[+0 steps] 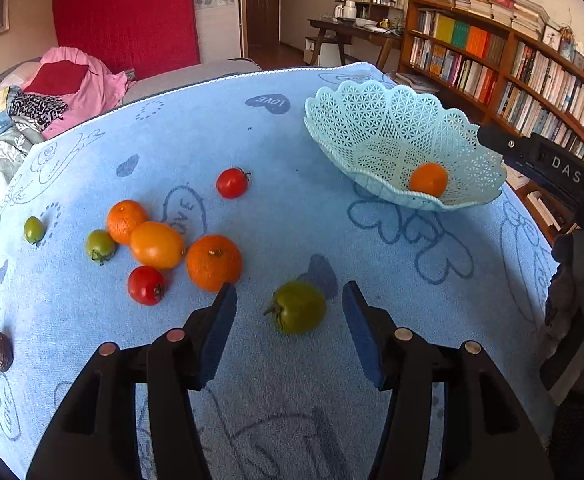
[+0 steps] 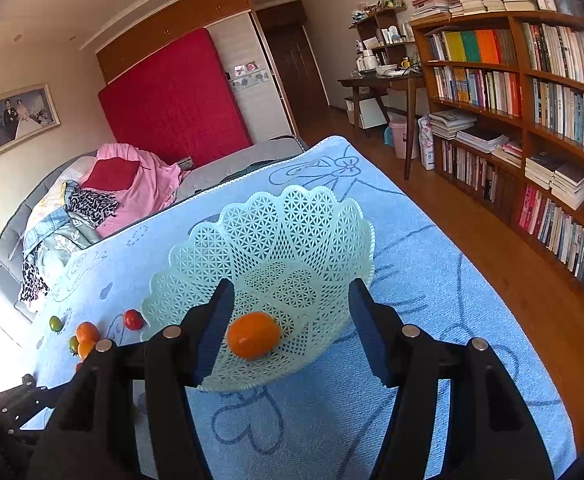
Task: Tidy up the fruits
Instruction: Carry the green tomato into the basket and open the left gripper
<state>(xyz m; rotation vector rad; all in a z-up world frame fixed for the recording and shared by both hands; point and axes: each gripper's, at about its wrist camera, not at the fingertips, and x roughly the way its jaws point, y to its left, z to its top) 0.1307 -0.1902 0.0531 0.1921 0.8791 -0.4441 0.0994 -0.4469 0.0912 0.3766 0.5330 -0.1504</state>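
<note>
Blue towel (image 1: 292,140) w/ heart and "LOVE" prints covers the whole work surface. Far right on it sits the pale mint lattice basket (image 1: 372,120), tilted, w/ one orange fruit (image 1: 428,179) inside near its front rim.

Right gripper (image 2: 290,316) hangs just above the basket's near edge, jaws spread wide, holding nothing; the orange fruit in the basket lies between the finger lines, a bit left of centre, not touched. In the left wrist view the right gripper's black body shows at the far right edge.

Left gripper (image 1: 290,312) is low over the towel's near-centre, jaws wide apart and empty. A green tomato (image 1: 298,307) lies right between its fingertips, stem pointing left, clear of both pads.

Left of that, a fruit cluster: big orange (image 1: 213,262) just beside the left finger tip, an oval orange (image 1: 157,245) touching it, another orange (image 1: 126,221) behind, red tomato (image 1: 146,285) near side, small green tomato (image 1: 100,246) at left. A second red tomato (image 1: 232,183) sits apart, farther back. Tiny green tomato (image 1: 34,230) far left; a dark brown wrinkled fruit (image 1: 1,351) near-left edge.
</note>
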